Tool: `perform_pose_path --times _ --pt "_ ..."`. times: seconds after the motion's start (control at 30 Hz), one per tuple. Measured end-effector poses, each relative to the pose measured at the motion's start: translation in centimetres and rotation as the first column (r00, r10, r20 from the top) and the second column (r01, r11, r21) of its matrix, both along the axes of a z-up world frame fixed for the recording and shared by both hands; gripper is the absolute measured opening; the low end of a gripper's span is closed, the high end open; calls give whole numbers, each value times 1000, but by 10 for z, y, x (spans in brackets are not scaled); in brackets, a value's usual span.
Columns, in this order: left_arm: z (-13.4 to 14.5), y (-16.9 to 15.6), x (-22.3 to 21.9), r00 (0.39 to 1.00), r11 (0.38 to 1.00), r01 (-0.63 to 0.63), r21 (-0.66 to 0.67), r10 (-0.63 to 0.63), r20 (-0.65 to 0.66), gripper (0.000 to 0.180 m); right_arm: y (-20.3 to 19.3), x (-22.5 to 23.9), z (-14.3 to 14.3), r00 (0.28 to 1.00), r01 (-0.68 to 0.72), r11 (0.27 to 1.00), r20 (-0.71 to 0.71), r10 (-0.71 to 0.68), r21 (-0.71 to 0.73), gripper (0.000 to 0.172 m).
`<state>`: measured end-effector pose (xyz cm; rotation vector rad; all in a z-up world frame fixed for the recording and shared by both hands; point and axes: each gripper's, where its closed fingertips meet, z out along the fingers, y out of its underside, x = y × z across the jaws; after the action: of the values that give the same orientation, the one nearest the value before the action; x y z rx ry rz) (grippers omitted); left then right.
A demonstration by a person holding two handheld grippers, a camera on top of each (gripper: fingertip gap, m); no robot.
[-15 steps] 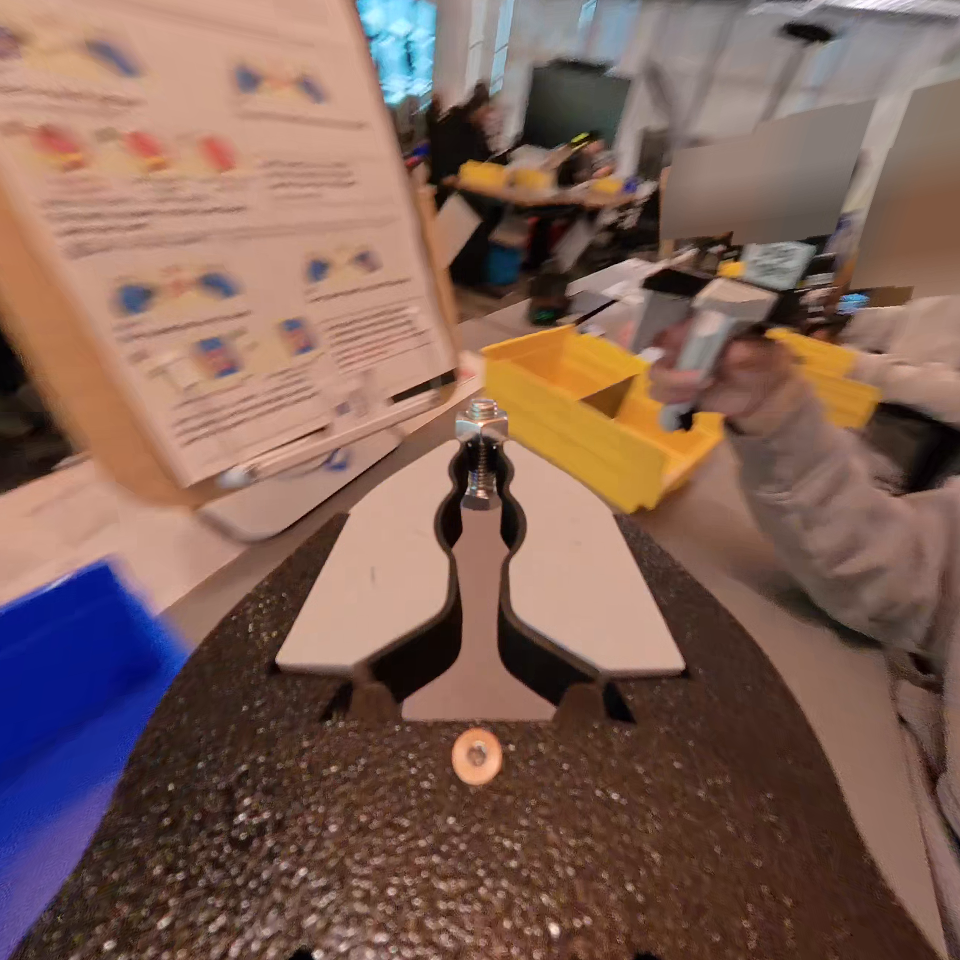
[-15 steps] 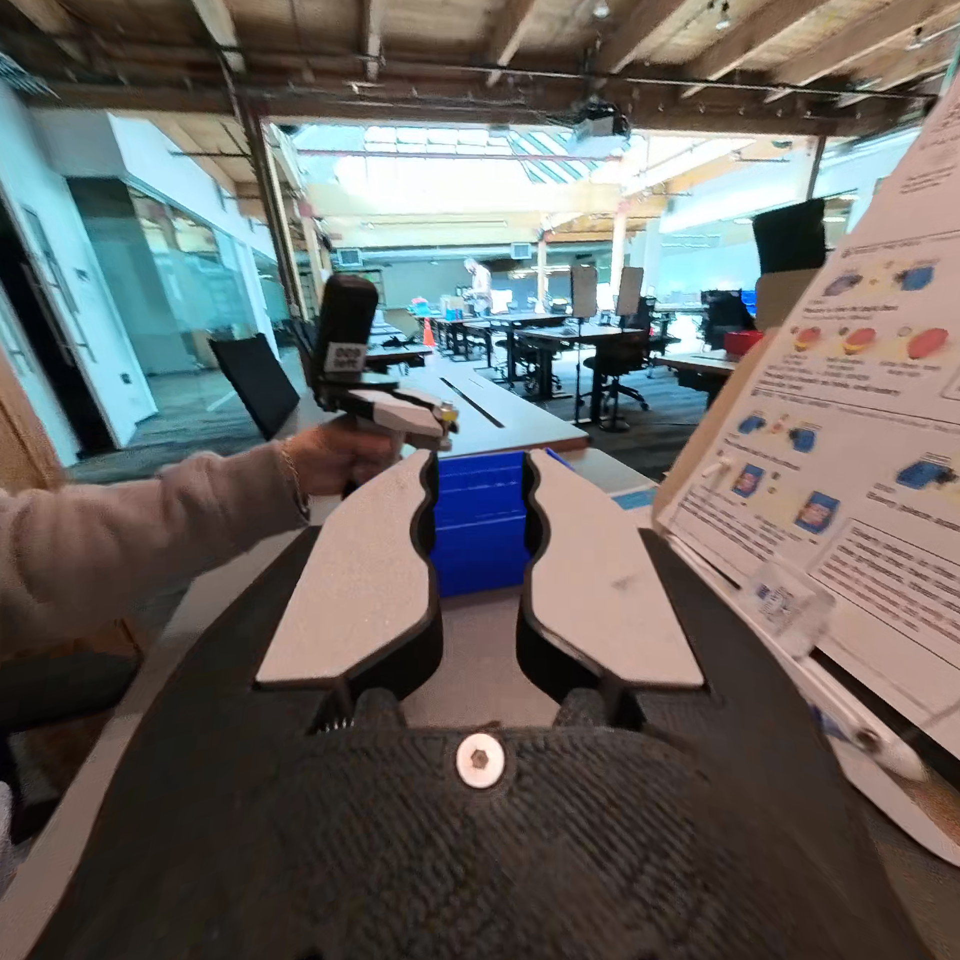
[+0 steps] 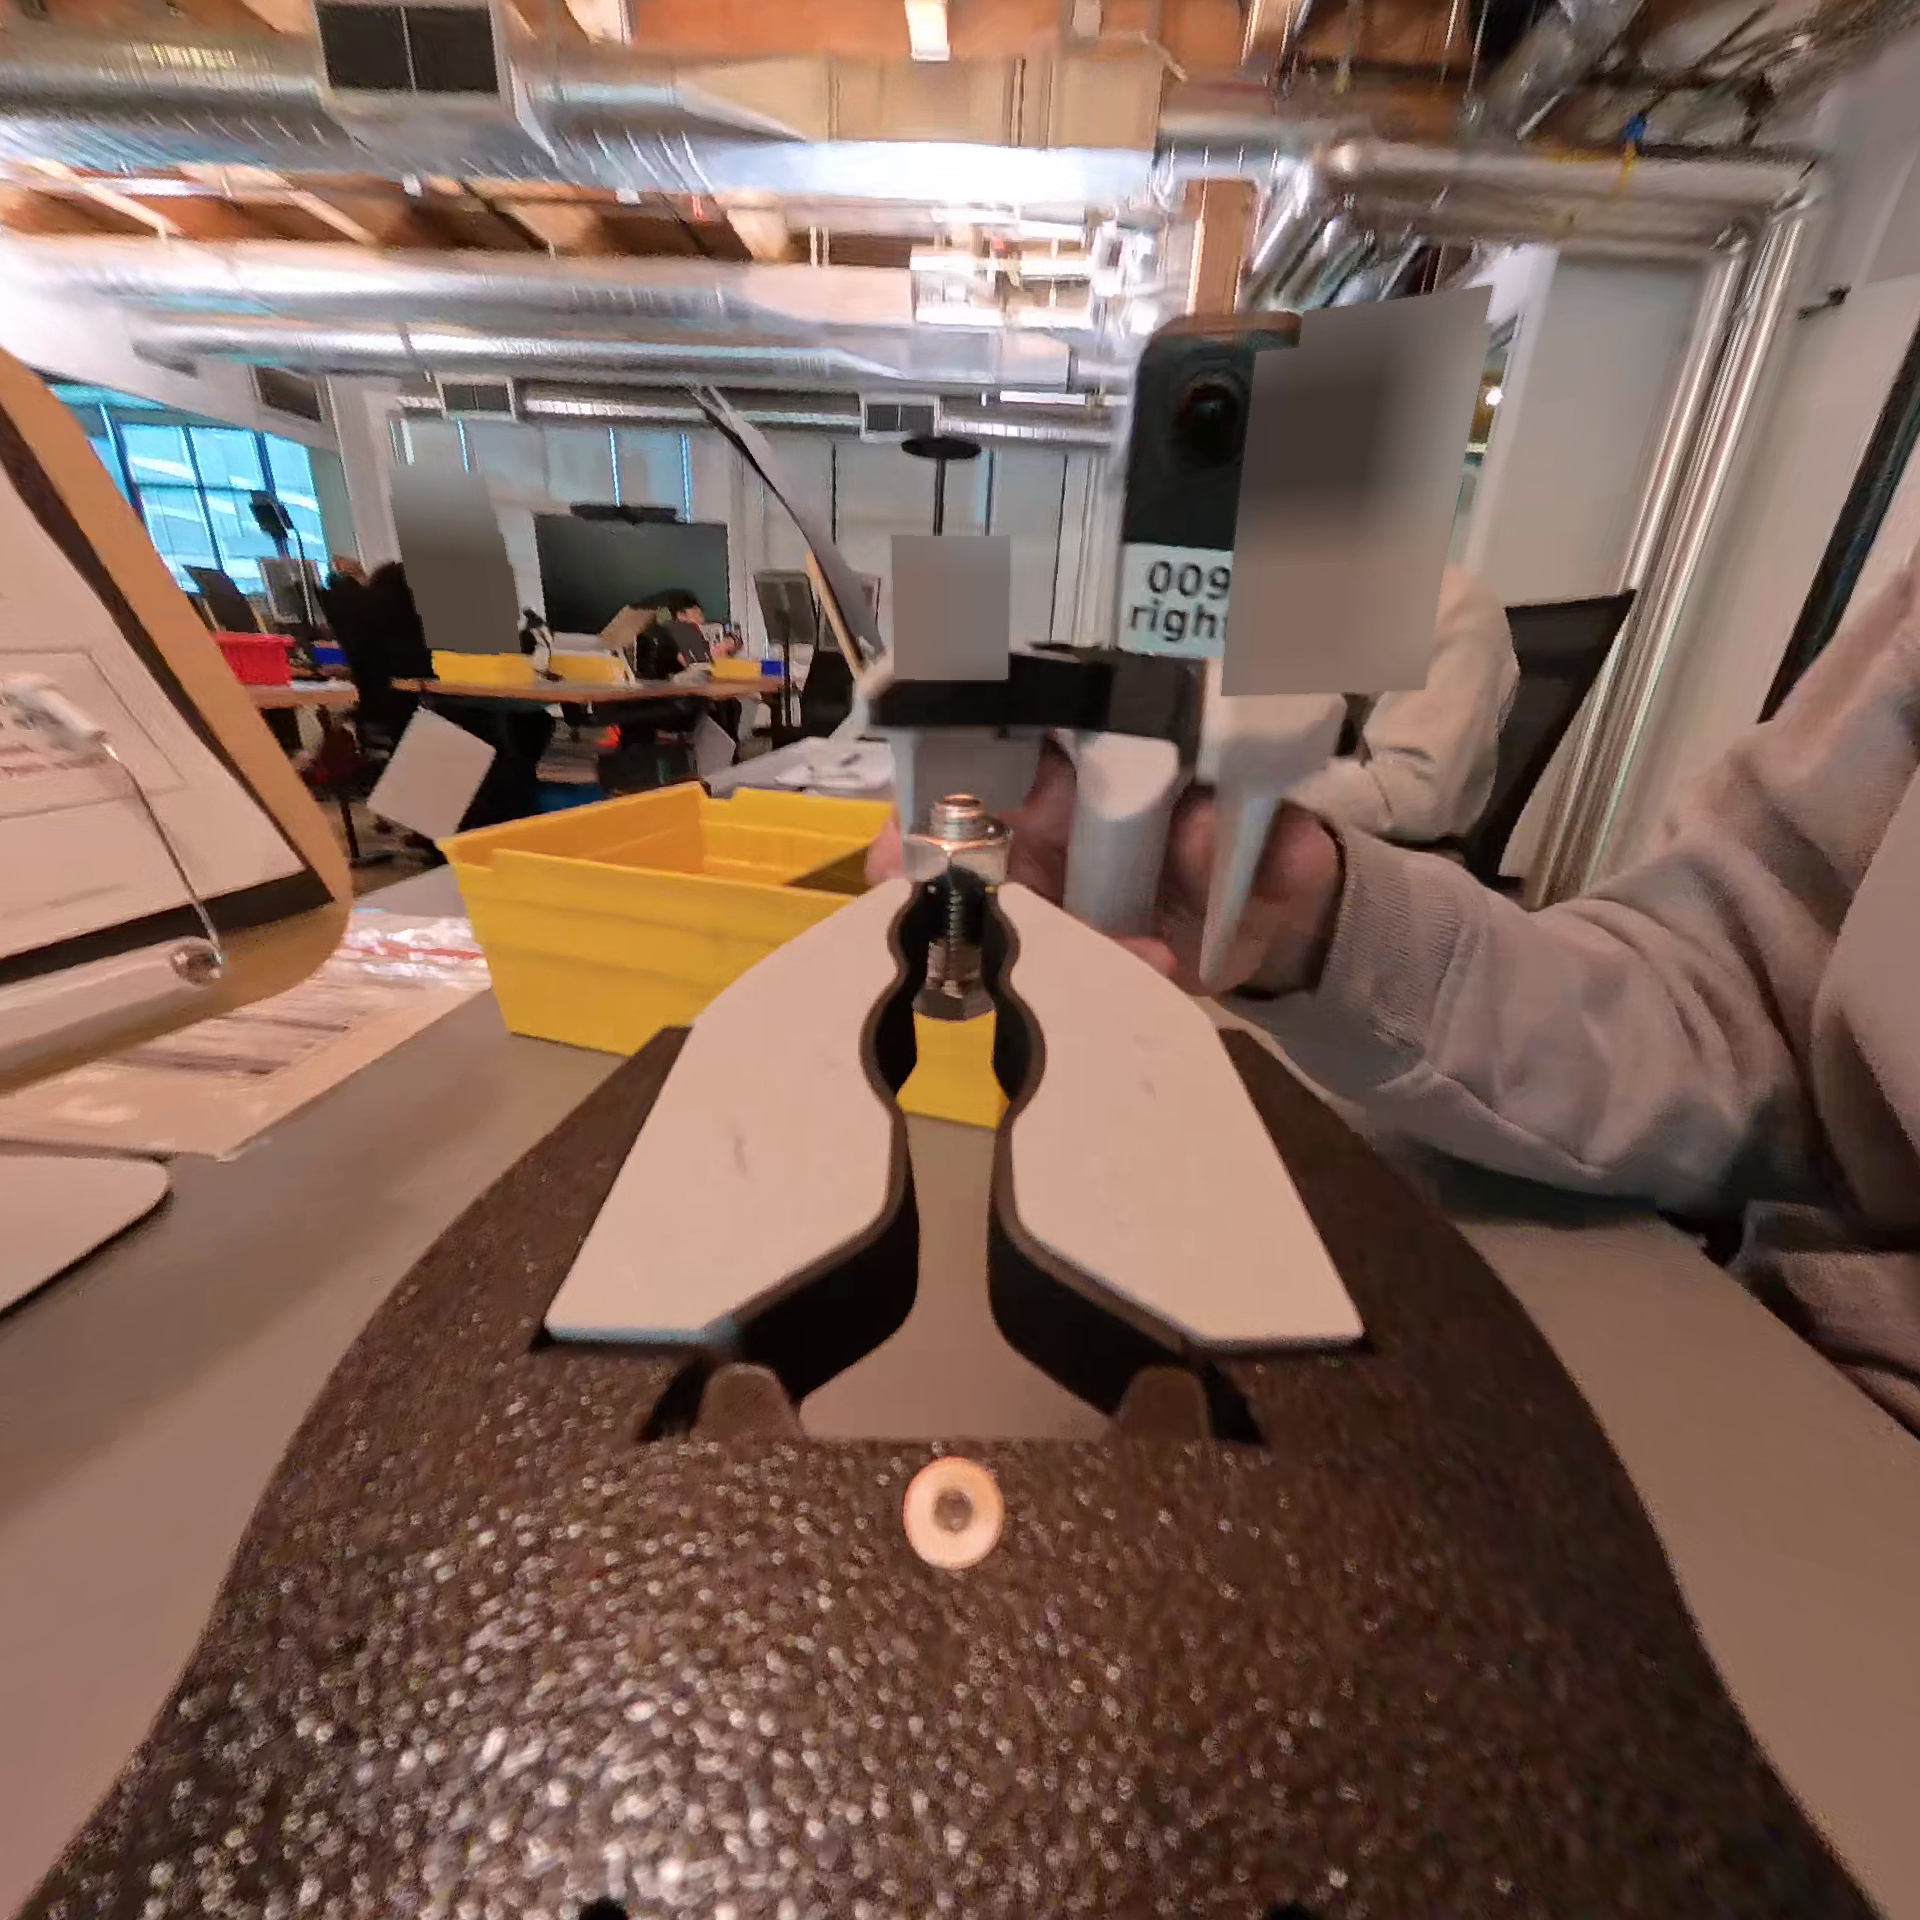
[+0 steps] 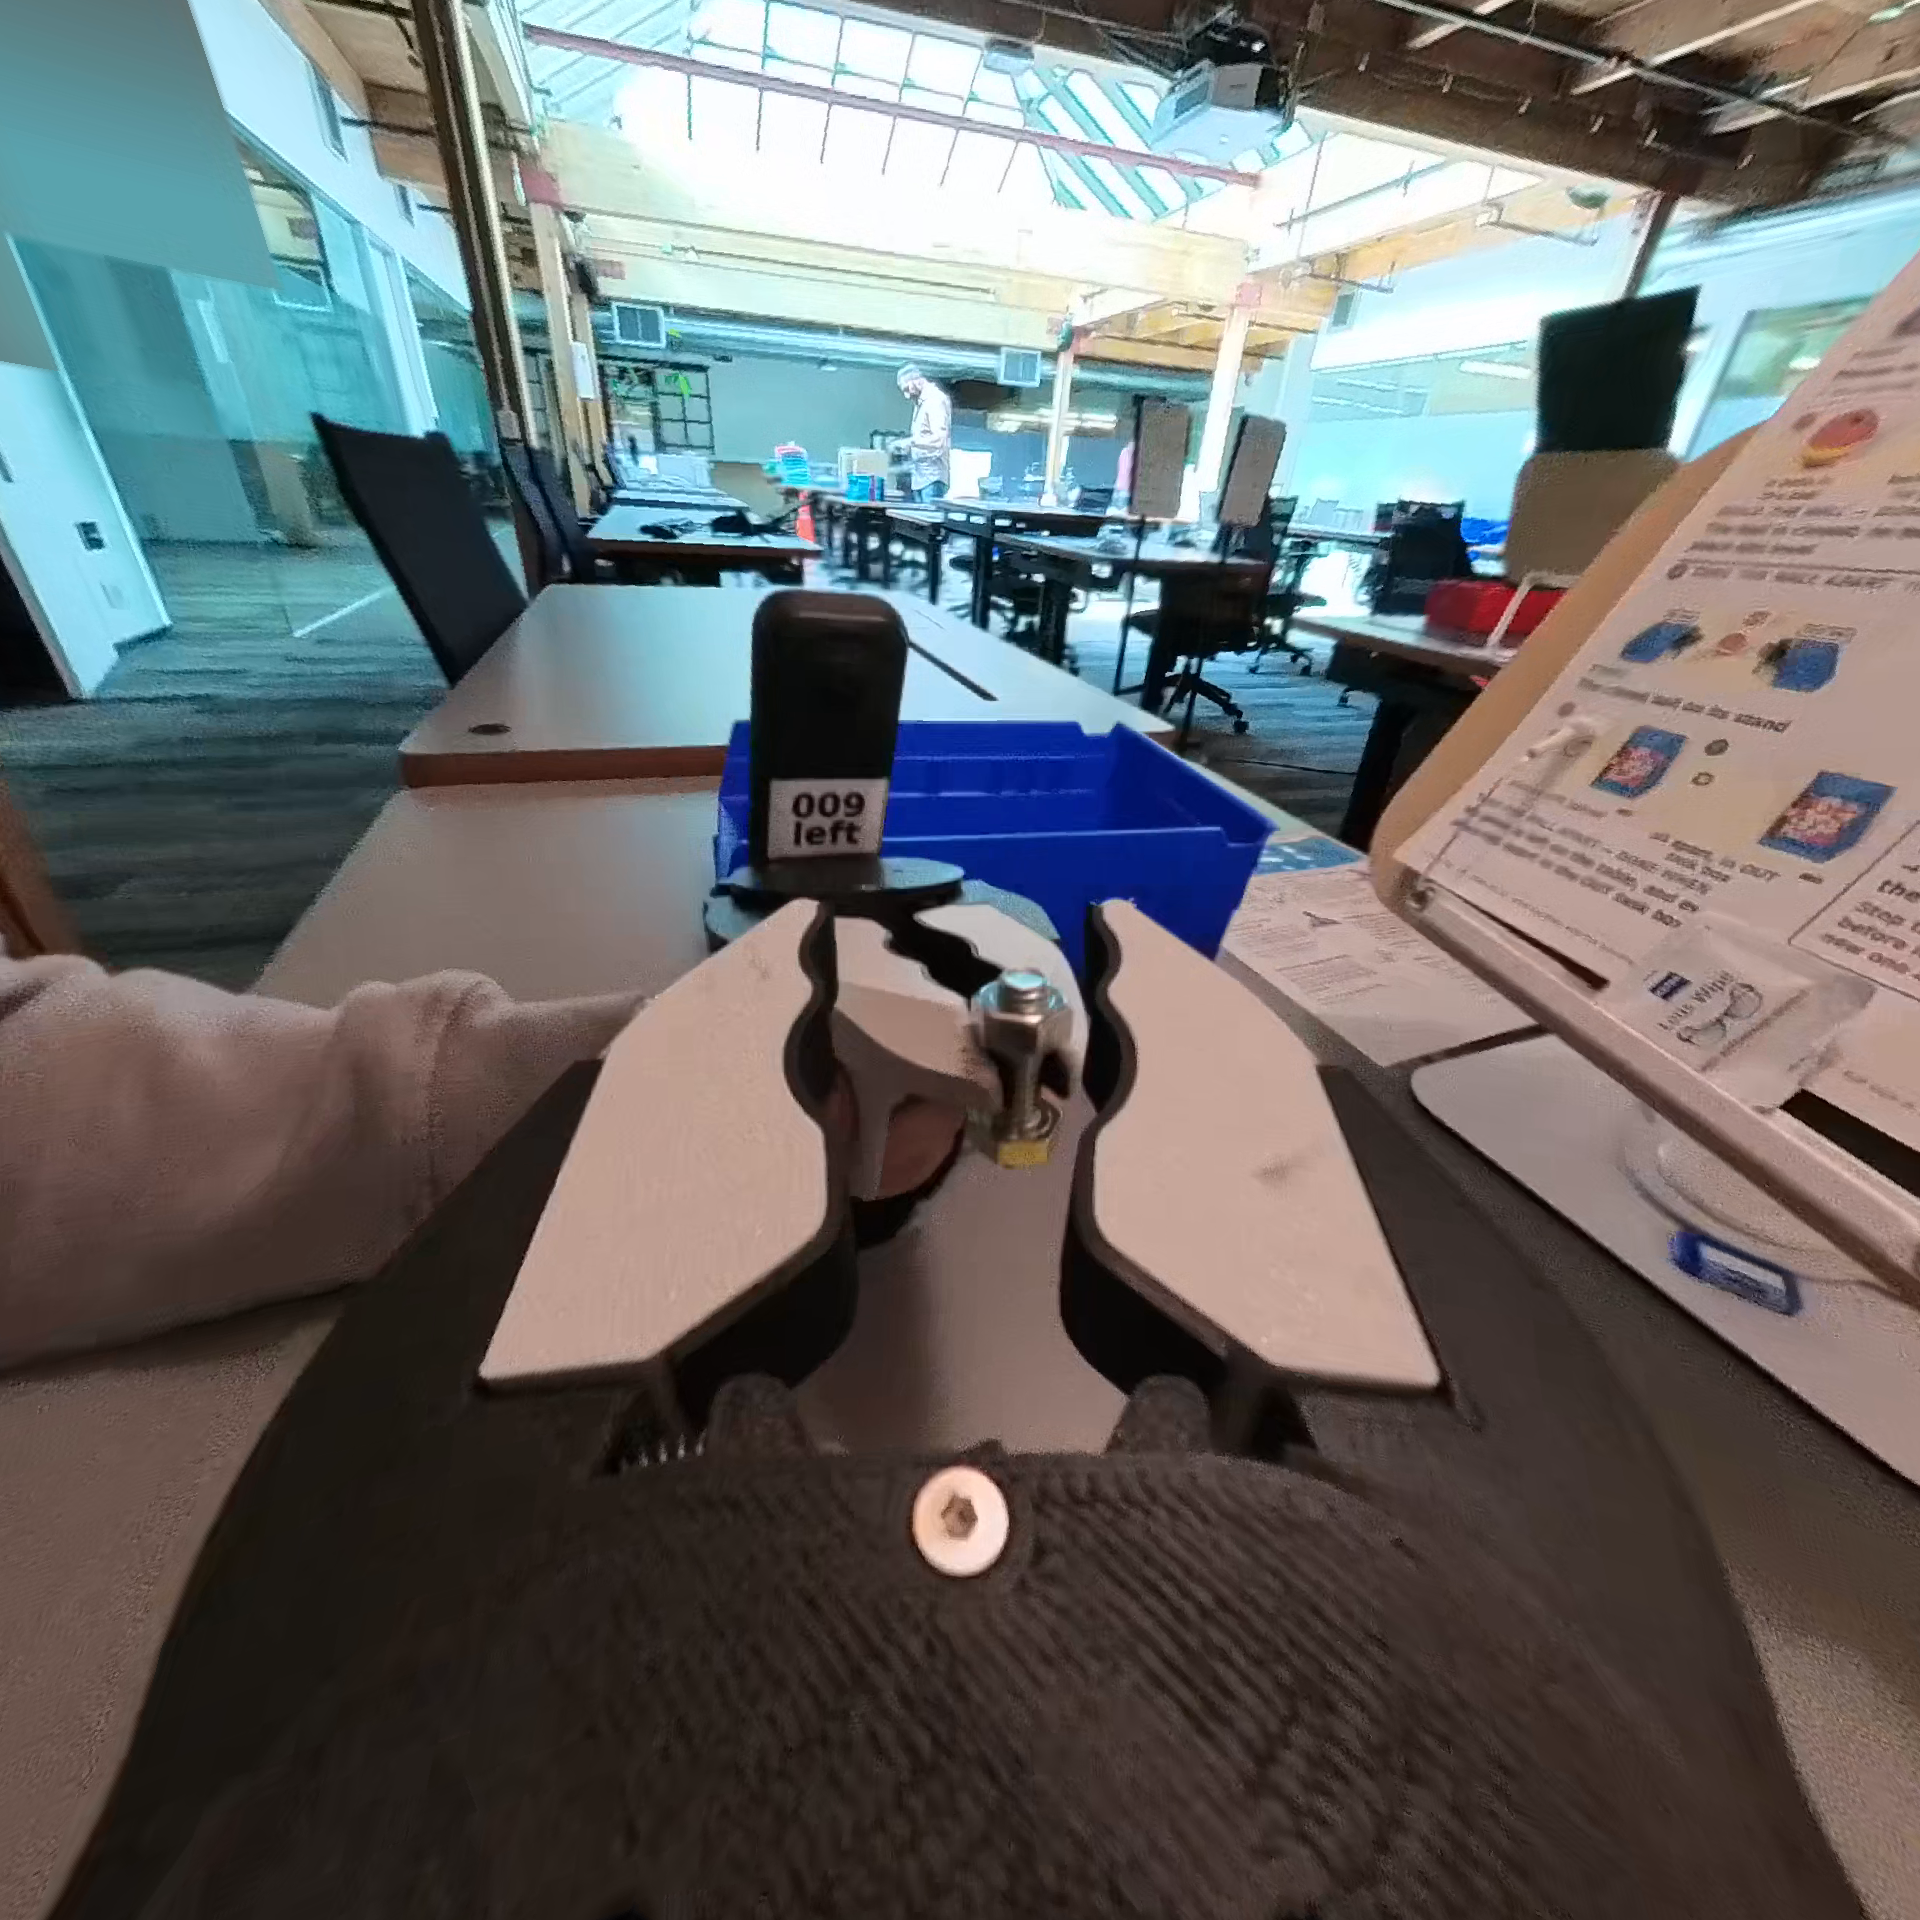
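Clamping the threaded steel bolt [image 3: 954, 914] upright exposes its hex nut [image 3: 954, 854]; left tool [image 3: 954, 935] grips it, right tool [image 4: 961, 1023] spread around, apparently untouching.

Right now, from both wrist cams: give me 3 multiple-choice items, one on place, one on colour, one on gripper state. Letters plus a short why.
1. Where does the bolt with its nut sit?
A. in the yellow bin
B. between the left gripper's fingertips
C. flat on the table

2. What colour is the bin behind the left gripper in the right wrist view?
A. blue
B. red
C. green

3. How do the right gripper's fingers stand?
A. clamped on the bolt
B. shut with nothing between them
C. spread apart, not touching the bolt

Answers:
1 B: the left gripper has the threaded shank pinched at its fingertips, nut above them, clear of the table.
2 A: the bin's walls are plainly blue.
3 C: a wide gap shows between the fingers, with the bolt standing free of both.
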<state>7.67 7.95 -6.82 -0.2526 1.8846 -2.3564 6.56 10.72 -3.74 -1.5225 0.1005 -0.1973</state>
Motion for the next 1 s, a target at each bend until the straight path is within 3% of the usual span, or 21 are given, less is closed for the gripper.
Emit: perform_pose_path --times 0.13,0.27,0.5,0.73,0.87,0.93,1.0 --pt "-10 -3 -18 999 1000 19 6 -19 35 8 -16 -8 -19 978 137 991 157 -135 -4 42" --pt "-17 -6 -22 998 998 4 64 -8 68 8 -23 -10 -40 989 142 990 50 -141 -18 40" --pt "-19 -11 -24 994 994 -24 111 12 108 8 -24 -19 -25 992 124 986 -15 -124 109 34" --pt "-12 -21 -33 992 994 7 107 -21 127 8 -22 -18 -27 990 142 986 -3 -142 91 21" --pt "-7 -12 -27 993 996 -35 86 25 115 8 -31 -11 -23 980 195 980 40 -197 49 29" --pt "4 1 -27 993 999 -35 5 34 113 8 -47 5 -19 948 314 948 32 -316 52 6" --pt "9 8 -24 992 998 -57 -13 59 114 8 -56 9 -16 943 330 941 16 -332 75 21"
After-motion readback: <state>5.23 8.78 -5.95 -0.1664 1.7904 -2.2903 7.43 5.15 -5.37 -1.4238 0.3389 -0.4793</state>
